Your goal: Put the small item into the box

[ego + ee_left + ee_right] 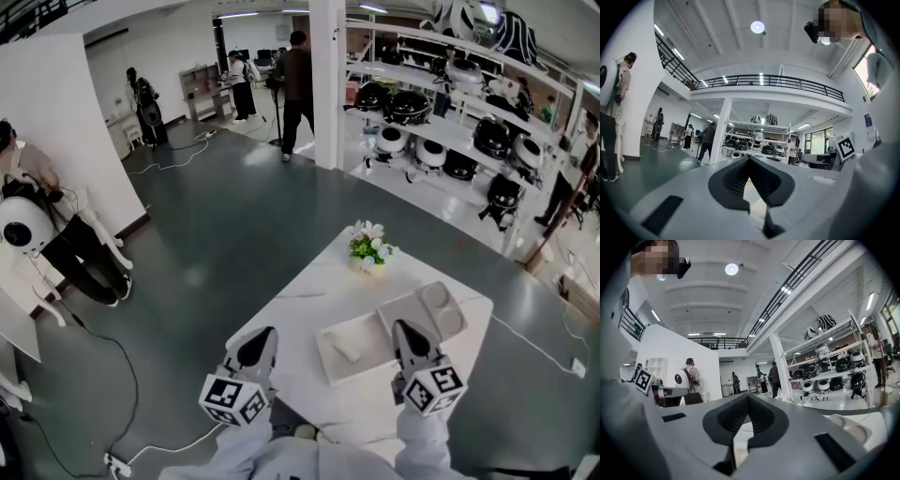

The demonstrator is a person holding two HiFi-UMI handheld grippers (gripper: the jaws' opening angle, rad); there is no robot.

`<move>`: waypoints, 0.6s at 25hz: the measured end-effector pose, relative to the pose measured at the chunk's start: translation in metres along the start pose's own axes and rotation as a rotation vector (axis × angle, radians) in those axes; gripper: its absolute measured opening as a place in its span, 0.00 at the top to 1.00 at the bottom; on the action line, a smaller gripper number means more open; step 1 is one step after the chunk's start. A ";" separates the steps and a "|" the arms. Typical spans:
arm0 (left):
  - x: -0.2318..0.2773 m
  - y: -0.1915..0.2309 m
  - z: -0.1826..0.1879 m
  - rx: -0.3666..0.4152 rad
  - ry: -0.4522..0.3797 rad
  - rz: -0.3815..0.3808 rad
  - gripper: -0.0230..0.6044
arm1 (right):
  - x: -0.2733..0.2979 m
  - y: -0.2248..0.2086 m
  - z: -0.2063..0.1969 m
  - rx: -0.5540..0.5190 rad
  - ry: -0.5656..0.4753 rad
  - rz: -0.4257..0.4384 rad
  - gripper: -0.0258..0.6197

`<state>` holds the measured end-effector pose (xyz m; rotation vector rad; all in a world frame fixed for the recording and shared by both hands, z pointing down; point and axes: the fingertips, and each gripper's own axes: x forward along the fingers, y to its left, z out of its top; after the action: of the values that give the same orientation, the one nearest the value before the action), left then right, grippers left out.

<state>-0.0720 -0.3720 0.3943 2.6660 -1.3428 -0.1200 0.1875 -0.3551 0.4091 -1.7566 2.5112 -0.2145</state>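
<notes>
Currently left gripper (262,338), right gripper (404,329) jaws meet; small item (347,350) lies diagonally in box (327,369).

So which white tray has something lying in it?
The plain rectangular tray, holding a small white item; the other tray, to its right, has only rounded hollows.
</notes>
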 end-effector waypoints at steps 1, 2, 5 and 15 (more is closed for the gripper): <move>0.000 0.000 0.000 0.001 -0.002 0.002 0.97 | -0.001 -0.001 0.001 -0.004 -0.002 -0.005 0.97; 0.001 0.000 0.001 0.001 -0.003 0.003 0.97 | -0.001 -0.003 0.002 -0.006 -0.005 -0.009 0.97; 0.001 -0.003 0.003 0.003 -0.003 0.005 0.97 | -0.003 -0.004 0.004 -0.007 -0.007 -0.009 0.97; -0.001 -0.004 0.004 0.016 -0.004 0.012 0.97 | -0.005 -0.004 0.009 -0.022 -0.013 -0.011 0.97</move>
<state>-0.0699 -0.3693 0.3892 2.6717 -1.3669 -0.1130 0.1945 -0.3522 0.4011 -1.7740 2.5055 -0.1761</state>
